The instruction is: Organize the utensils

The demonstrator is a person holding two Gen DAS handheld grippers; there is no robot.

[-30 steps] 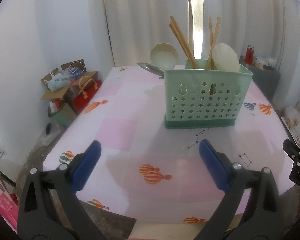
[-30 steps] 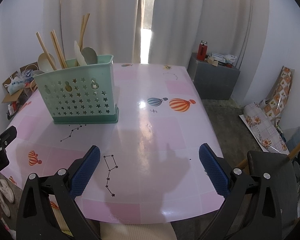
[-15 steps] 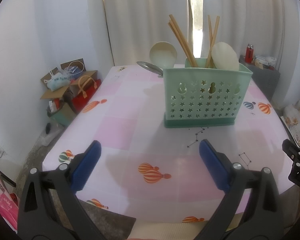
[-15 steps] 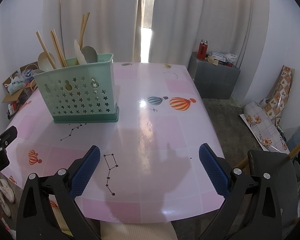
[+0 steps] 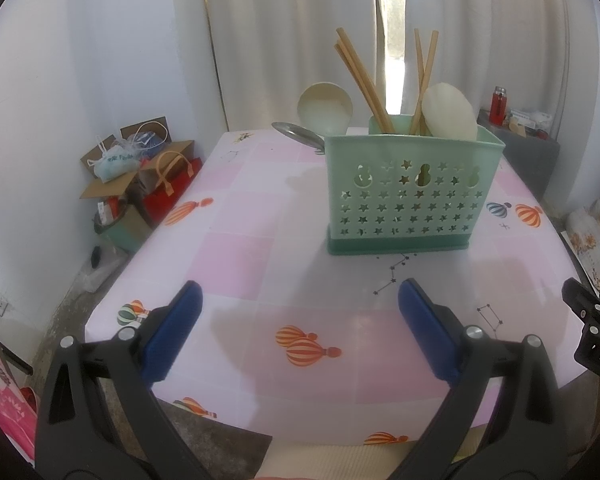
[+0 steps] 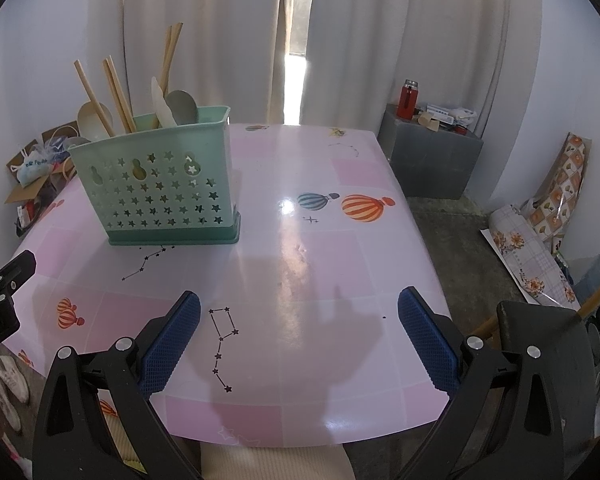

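From where I sit, the mint-green utensil caddy [image 5: 414, 192] stands upright toward the far half of the table [image 5: 252, 256], its long side facing my left gripper and running left to right across the view. Wooden chopsticks [image 5: 362, 84] lean up and to the left out of it, a second pair [image 5: 424, 80] rises nearly straight, and a cream spoon [image 5: 450, 112] stands bowl up at the right end. Another cream spoon bowl [image 5: 325, 105] and a metal spoon [image 5: 298, 135] show past the caddy's left end (whether those two sit in a compartment or lie behind it, I cannot tell). I see no loose utensil on the pink balloon-print tabletop, so I judge the sorting done or nearly so. The left gripper [image 5: 300, 320] hovers over the near edge with fingers spread wide and empty; the right gripper [image 6: 300, 322] likewise, spread and holding nothing.
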